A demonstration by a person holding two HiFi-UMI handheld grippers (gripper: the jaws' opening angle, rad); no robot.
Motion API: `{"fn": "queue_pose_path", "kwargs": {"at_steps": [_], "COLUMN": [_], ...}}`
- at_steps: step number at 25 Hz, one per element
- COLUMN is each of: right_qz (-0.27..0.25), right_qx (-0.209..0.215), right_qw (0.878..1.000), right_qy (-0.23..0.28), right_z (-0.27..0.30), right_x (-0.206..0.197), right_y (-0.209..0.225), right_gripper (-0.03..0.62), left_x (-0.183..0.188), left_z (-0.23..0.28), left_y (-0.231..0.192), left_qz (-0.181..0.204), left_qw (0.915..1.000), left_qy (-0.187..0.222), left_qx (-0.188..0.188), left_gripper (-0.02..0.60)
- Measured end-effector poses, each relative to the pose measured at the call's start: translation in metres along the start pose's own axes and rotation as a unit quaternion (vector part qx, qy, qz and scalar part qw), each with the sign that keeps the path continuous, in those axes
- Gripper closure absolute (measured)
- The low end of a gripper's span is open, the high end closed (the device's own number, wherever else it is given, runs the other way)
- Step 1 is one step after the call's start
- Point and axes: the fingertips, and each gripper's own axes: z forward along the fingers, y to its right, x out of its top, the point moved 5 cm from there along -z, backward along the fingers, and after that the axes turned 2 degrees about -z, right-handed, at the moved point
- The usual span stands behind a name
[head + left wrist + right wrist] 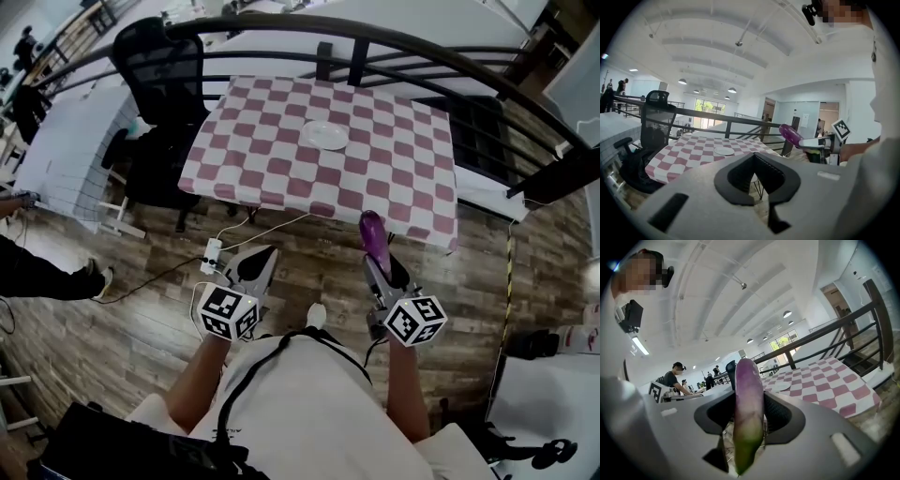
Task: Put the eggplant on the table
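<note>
A purple eggplant [373, 234] with a green stem end stands between the jaws of my right gripper [378, 259], which is shut on it; its tip pokes out past the fingers toward the table edge. In the right gripper view the eggplant [749, 399] runs upright through the jaws. The table [281, 169] has a pink-and-white checked cloth and a white plate [324, 134] near its far middle. My left gripper [266, 253] hangs over the wooden floor short of the table with its jaws together and nothing in them. The left gripper view shows the eggplant [791, 135] off to the right.
A black office chair [155, 66] stands at the table's left. A dark curved railing [375, 47] runs behind the table. A white power strip [211, 255] with cables lies on the floor near my left gripper. A person's foot [94, 272] shows at the left.
</note>
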Motion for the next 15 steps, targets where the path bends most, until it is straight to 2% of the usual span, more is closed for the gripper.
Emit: {"fn": "queue_pose_path", "kwargs": {"at_steps": [3,9,15], "right_qz": [0.001,-0.006,0.002], "right_qx": [0.007,0.025,0.034], "right_qw": [1.0,1.0,0.999], "right_qy": [-0.008,-0.017,-0.02], "right_z": [0.005,0.014,0.019], "right_x": [0.004,0.015,0.019], "right_y": [0.021,0.051,0.063], "right_gripper": [0.402,0.402,0.402], "left_x": [0.003,0.003,0.006], "left_z": [0.018,0.043,0.054], "left_y": [0.003,0.01,0.011], "left_qz": [-0.013,-0.015,-0.013], "left_qw": [0.9999,0.9996,0.9994], "left_qy": [0.004,0.004,-0.003], "left_qx": [0.009,0.023,0.031], "left_gripper": [0.577,0.577,0.577]}}
